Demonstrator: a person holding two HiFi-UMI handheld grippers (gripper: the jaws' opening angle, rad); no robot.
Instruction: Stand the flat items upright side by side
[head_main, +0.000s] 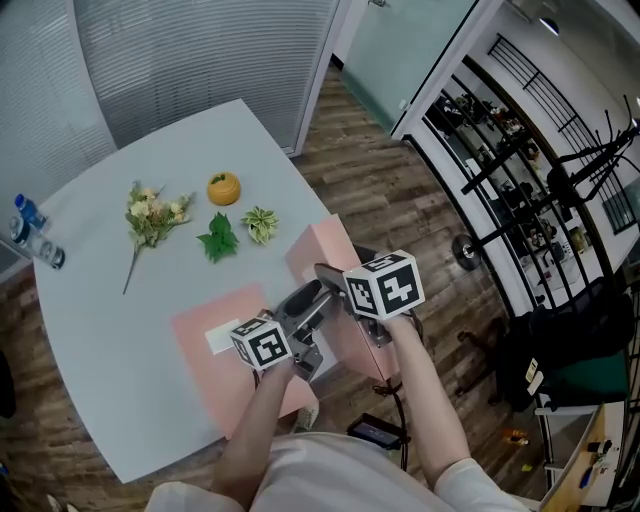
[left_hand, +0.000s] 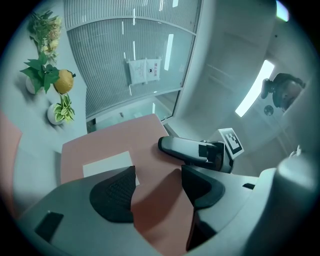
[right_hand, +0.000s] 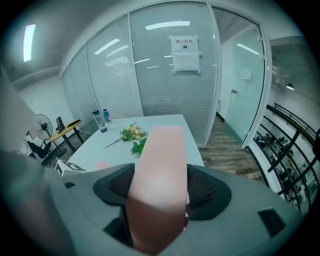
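Note:
Two pink flat items are on the grey table (head_main: 110, 330). One pink item (head_main: 215, 385) lies flat near the front edge, with a white label (head_main: 220, 337). The other pink item (head_main: 325, 255) stands on edge at the table's right rim. My right gripper (head_main: 340, 290) is shut on its upper edge, and the pink slab (right_hand: 160, 150) runs between the pads (right_hand: 202, 187). My left gripper (head_main: 300, 318) hovers just left of it with its jaws wide apart. Through that gap (left_hand: 157, 192) I see a pink face (left_hand: 130, 140) with a white label (left_hand: 107, 162), which the pads do not press, and the right gripper's finger (left_hand: 187, 149).
At the back of the table lie a dried bouquet (head_main: 150, 215), an orange pot (head_main: 223, 187), a green leaf sprig (head_main: 218, 238) and a small variegated plant (head_main: 260, 223). Water bottles (head_main: 30, 230) stand at the left edge. The wooden floor (head_main: 400, 200) and metal racks (head_main: 520, 130) are to the right.

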